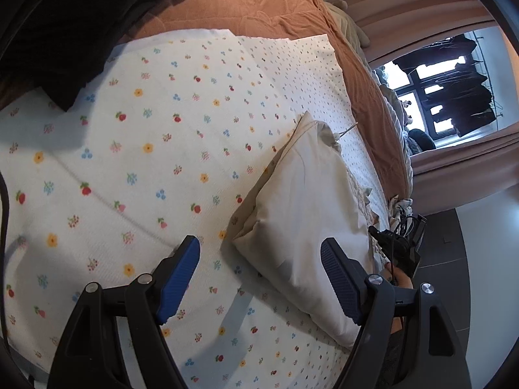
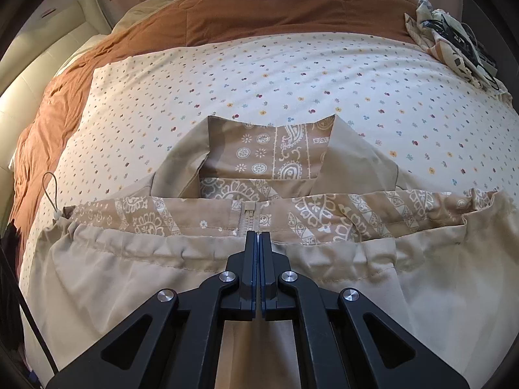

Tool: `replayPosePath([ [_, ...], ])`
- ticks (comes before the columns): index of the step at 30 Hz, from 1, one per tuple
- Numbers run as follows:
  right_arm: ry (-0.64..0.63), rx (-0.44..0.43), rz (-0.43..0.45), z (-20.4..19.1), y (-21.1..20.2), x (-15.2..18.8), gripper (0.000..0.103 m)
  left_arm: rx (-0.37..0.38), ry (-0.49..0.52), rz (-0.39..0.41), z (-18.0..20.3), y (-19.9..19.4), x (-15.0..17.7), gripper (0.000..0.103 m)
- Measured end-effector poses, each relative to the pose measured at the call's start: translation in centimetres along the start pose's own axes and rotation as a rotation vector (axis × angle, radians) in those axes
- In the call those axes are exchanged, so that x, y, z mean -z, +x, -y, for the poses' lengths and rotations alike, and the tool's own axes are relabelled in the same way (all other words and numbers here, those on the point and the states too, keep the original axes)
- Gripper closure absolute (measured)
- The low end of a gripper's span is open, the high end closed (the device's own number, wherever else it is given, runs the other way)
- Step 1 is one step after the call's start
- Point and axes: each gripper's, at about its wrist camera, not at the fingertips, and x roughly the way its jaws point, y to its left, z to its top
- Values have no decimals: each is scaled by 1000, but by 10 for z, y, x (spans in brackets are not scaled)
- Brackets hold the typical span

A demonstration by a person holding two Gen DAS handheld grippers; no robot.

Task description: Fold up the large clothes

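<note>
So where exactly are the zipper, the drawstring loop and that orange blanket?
zipper (image 2: 249, 218): right wrist view, on its teeth just above the shut jaws.
drawstring loop (image 2: 52, 188): right wrist view, on the thin cord at the jacket's left corner.
orange blanket (image 2: 259, 13): right wrist view, on its flat middle.

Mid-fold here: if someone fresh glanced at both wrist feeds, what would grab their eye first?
Probably the beige jacket with its paisley lining, filling the lower half of the right wrist view, where the right gripper is shut on its hem by the zipper. In the left view, the open left gripper hovers over the floral sheet, with the folded jacket ahead of its right finger.
</note>
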Motion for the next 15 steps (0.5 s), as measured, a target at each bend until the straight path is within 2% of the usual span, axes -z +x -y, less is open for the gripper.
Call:
replayPosePath([
  [6,28,-36,-11,7,1,-1,103,64,-62,-43,2,24,5,26],
  [8,34,-50,-14,9,-2,-1,103,66,-89,-36,2,31,3,32],
  [14,54,-77,-10,12,-18,-3,103,59,-119,-38,2,45,-5,33],
  [15,63,-84,-10,13,-22,-2,103,58,-123,-36,1,46,-6,36],
])
